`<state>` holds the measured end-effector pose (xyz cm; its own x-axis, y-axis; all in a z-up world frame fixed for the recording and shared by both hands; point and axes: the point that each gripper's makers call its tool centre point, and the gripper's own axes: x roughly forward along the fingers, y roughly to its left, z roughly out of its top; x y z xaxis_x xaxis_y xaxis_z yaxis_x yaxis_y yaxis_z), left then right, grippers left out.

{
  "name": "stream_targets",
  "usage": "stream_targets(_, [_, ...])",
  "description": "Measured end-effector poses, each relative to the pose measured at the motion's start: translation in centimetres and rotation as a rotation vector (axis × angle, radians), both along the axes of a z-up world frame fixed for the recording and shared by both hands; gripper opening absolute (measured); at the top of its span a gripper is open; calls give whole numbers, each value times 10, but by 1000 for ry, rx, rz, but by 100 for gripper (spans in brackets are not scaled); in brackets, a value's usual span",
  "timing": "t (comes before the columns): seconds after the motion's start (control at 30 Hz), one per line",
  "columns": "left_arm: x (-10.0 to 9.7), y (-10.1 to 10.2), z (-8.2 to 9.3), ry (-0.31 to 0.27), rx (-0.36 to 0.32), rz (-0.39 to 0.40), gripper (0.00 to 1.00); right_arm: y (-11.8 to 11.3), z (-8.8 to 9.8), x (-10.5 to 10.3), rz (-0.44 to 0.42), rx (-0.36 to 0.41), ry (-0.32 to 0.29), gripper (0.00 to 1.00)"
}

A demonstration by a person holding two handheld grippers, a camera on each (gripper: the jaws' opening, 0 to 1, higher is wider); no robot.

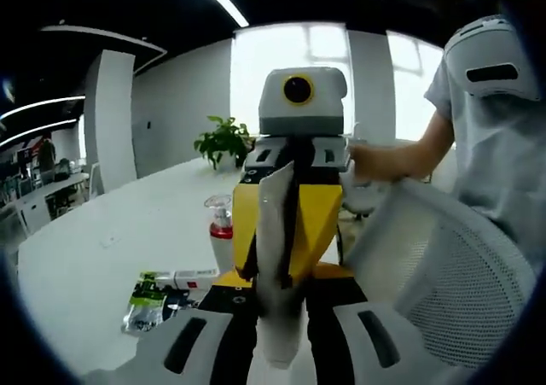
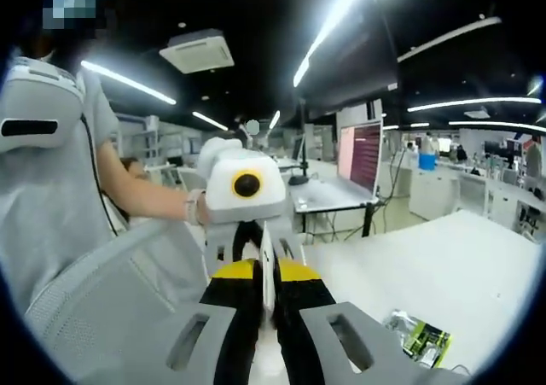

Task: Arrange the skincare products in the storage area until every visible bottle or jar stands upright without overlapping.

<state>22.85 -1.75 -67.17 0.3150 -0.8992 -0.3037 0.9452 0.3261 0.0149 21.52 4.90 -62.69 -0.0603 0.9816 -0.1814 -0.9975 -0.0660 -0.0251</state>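
A flat white tube (image 1: pixel 277 257) stands on end between my two grippers, which face each other above the table. My left gripper (image 1: pixel 281 325) is shut on its lower, wider part. The right gripper (image 1: pixel 292 223), with yellow and black jaws, comes in from ahead and pinches the tube's upper part. In the right gripper view the tube (image 2: pixel 267 270) shows edge-on as a thin white strip, with my right gripper (image 2: pixel 266 325) shut on it and the left gripper (image 2: pixel 260 253) opposite. A clear pump bottle (image 1: pixel 220 227) with a red collar stands upright on the white table (image 1: pixel 102 240).
A green and black sachet (image 1: pixel 149 304) and a white carton (image 1: pixel 194 278) lie flat near the bottle; the sachet (image 2: pixel 424 340) also shows at the lower right. A white mesh chair (image 1: pixel 452 282) is close on the right. A person's hand (image 1: pixel 368 159) holds the right gripper. A potted plant (image 1: pixel 223 139) stands far back.
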Motion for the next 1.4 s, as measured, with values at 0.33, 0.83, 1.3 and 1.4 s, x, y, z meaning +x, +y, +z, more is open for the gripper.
stream_targets(0.33, [-7, 0, -28, -12, 153, -18, 23, 1, -10, 3, 14, -16, 6, 5])
stream_targets(0.83, [3, 4, -46, -17, 169, 8, 20, -1, -31, 4, 17, -84, -7, 6])
stream_targets(1.3, [1, 7, -61, 31, 177, 5, 20, -3, -45, 3, 24, -127, 2, 6])
stream_targets(1.4, [1, 6, -61, 31, 169, 6, 20, -3, -45, 4, 22, -118, 11, 7])
